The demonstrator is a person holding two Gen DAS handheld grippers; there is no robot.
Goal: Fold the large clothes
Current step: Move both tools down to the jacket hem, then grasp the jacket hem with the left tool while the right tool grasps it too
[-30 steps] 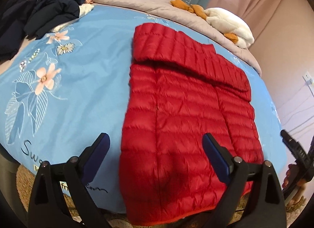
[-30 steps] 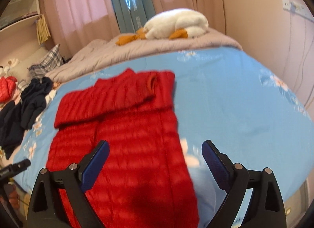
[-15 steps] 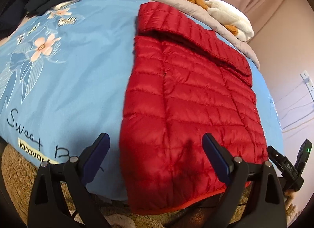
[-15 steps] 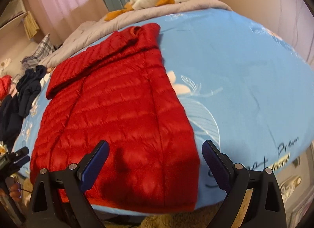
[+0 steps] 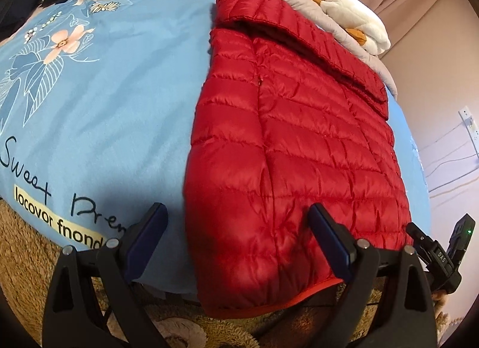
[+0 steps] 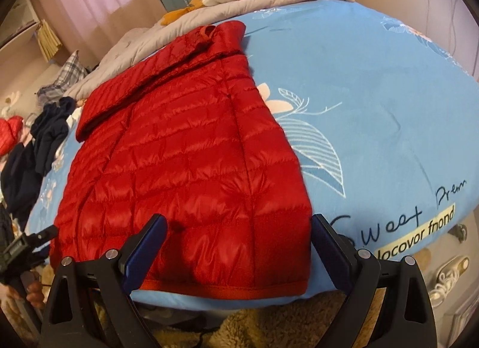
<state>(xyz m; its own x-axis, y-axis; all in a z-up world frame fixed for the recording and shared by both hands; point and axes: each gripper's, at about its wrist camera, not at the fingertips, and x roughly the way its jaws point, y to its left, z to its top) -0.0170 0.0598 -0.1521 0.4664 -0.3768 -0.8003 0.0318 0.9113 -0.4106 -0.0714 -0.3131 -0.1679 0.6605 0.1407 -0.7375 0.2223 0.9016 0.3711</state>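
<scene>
Closer now, quilted red puffer jacket (image 5: 299, 150) on smooth blue bedspread (image 5: 119, 102).

Left tongs (image 5: 236, 243), right tongs (image 6: 238, 246): black triangular frames, silver screws, dark blue finger pads (image 5: 327, 240)

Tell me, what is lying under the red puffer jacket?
The red puffer jacket lies on a blue floral bed cover; its hem hangs over the bed's edge. A sleeve lies folded across its top. Whether anything is beneath it is hidden.
</scene>
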